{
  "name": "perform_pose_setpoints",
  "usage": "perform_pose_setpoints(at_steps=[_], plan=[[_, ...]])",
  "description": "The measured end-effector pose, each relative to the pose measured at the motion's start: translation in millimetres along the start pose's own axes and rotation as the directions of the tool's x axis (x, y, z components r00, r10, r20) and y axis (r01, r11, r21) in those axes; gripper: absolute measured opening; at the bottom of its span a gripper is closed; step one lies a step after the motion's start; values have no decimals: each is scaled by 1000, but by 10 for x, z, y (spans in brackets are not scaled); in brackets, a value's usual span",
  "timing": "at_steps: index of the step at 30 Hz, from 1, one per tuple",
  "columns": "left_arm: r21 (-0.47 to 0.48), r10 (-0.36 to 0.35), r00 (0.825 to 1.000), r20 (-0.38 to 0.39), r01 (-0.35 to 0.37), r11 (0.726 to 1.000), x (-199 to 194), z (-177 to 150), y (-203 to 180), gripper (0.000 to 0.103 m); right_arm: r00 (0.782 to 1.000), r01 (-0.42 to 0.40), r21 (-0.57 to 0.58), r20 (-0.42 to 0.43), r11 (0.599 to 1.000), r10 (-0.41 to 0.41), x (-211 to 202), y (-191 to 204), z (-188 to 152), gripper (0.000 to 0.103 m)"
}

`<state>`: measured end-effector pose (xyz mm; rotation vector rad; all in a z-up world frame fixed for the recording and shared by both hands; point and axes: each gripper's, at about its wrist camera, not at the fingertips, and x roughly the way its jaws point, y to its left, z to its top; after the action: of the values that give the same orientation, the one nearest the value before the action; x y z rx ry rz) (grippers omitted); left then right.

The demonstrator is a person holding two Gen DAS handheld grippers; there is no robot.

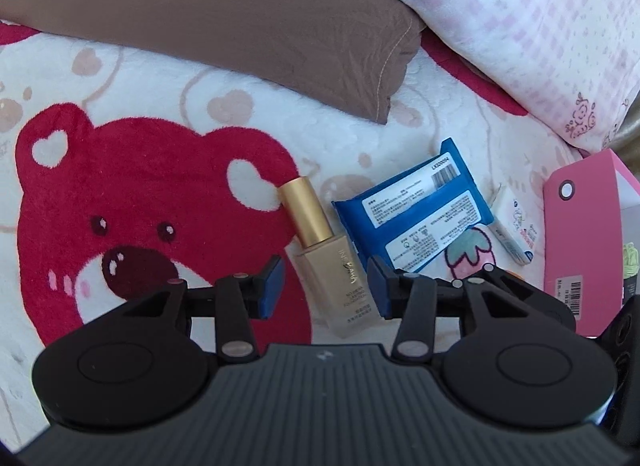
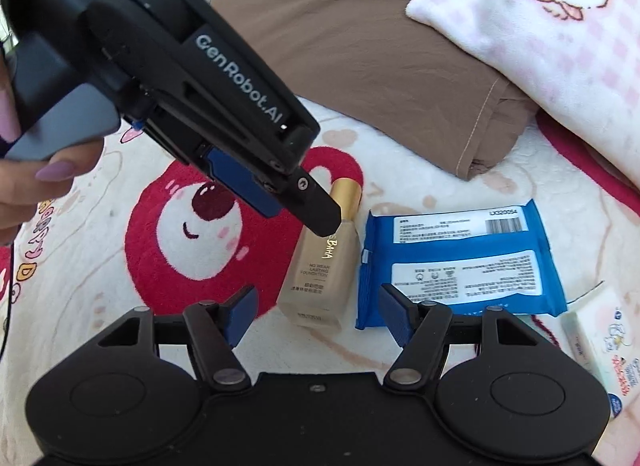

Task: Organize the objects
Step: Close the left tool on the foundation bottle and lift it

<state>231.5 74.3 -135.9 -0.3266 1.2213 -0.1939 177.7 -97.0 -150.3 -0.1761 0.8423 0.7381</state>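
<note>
A beige foundation bottle (image 1: 334, 266) with a gold cap lies on the bear blanket; it also shows in the right wrist view (image 2: 324, 266). My left gripper (image 1: 326, 286) is open, its blue pads on either side of the bottle's body, apart from it. In the right wrist view the left gripper (image 2: 316, 217) hangs over the bottle's neck. A blue wipes pack (image 1: 416, 221) lies right of the bottle, also in the right wrist view (image 2: 460, 262). My right gripper (image 2: 316, 318) is open and empty, just short of the bottle's base.
A small white box (image 1: 516, 229) and a pink box (image 1: 584, 242) lie to the right. A folded brown cloth (image 1: 240, 25) and a pink-white blanket (image 1: 540, 25) lie behind. The white box also shows at the right edge (image 2: 604, 354).
</note>
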Motion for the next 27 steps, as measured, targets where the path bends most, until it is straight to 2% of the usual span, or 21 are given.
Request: perform_pose_setpoints(at_steps=[4, 6, 9, 11, 13, 17, 20, 24, 27], plan=[[-56, -23, 1000, -6, 23, 998, 162, -37, 111, 46, 1000, 5, -46, 8, 999, -5, 116, 108, -12, 68], [-88, -37, 999, 11, 38, 995, 225, -61, 153, 50, 999, 53, -72, 10, 996, -52, 173, 156, -35, 59], [-157, -80, 996, 40, 86, 984, 283, -106, 222, 50, 995, 95, -98, 30, 991, -92, 190, 169, -88, 47], [-187, -105, 992, 63, 115, 976, 324, -153, 244, 50, 996, 81, -82, 43, 993, -78, 176, 121, -106, 46], [-189, -148, 985, 92, 163, 968, 365, -233, 233, 51, 997, 64, -45, 49, 997, -62, 152, 74, -123, 45], [-227, -146, 983, 112, 168, 959, 389, -351, 194, 50, 999, 31, 34, 33, 999, -33, 53, 4, -141, 43], [-253, -151, 983, 105, 173, 952, 345, -425, 162, 51, 1000, -31, 149, 10, 988, 30, -31, -120, -164, 43], [-248, -124, 987, 102, 146, 958, 289, -581, 68, 53, 990, -125, 367, -8, 922, 138, -95, -365, -273, 41], [-276, -127, 985, 118, 156, 949, 272, -699, 52, 49, 980, -174, 476, 0, 862, 198, -132, -494, -378, 41]])
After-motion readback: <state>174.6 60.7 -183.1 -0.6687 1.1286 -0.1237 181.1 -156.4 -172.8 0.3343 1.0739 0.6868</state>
